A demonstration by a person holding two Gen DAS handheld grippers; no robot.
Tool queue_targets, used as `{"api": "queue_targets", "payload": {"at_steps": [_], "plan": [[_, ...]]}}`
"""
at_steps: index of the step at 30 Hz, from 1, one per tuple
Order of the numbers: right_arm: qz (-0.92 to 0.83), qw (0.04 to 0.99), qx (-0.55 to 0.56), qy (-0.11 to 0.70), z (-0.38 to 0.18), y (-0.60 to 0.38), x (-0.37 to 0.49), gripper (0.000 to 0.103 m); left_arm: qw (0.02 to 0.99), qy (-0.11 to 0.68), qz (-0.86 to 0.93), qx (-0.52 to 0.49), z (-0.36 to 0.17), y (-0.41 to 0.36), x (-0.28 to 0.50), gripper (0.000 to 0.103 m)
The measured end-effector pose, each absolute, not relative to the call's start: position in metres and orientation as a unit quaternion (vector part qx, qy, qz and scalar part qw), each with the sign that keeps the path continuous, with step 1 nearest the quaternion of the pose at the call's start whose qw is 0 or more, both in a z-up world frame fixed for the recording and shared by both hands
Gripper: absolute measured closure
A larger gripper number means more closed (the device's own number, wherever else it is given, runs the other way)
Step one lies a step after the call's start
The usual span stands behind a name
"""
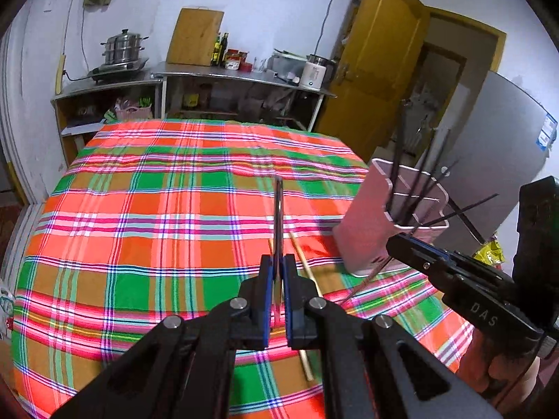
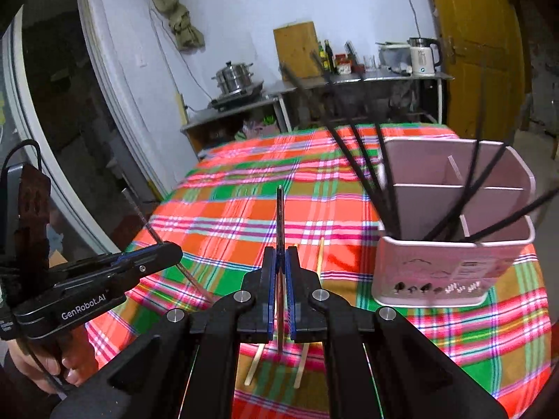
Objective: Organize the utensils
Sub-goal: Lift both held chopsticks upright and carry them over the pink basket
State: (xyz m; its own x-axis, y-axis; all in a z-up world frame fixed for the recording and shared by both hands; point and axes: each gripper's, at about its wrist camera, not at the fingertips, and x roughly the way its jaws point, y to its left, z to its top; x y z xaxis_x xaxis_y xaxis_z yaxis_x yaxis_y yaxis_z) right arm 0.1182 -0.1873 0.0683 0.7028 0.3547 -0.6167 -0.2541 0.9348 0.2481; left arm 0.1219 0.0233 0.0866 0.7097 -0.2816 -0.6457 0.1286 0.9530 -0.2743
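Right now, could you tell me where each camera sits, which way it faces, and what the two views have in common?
Left wrist view: on the left gripper, looking across the plaid table toward the kitchen counter; its fingers clamp a dark chopstick, and the right gripper enters at right.
Right wrist view: on the right gripper, facing likewise; the left gripper and a hand show at left.
Shared: pink utensil holder, pale chopsticks, table.

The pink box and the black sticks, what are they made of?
The pink box looks like smooth, slightly glossy plastic, with thin moulded dividers. The black sticks inside look like matte plastic or coated wood; they are too thin and dark to tell which.
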Motion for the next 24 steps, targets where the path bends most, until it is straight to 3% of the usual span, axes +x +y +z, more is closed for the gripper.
{"api": "queue_targets", "payload": {"at_steps": [24], "plan": [[0.093, 0.942, 0.122, 0.297, 0.105, -0.277, 0.067, 0.098, 0.908, 0.350, -0.219, -0.076, 0.134, -0.074, 0.125, 0.097]]}}
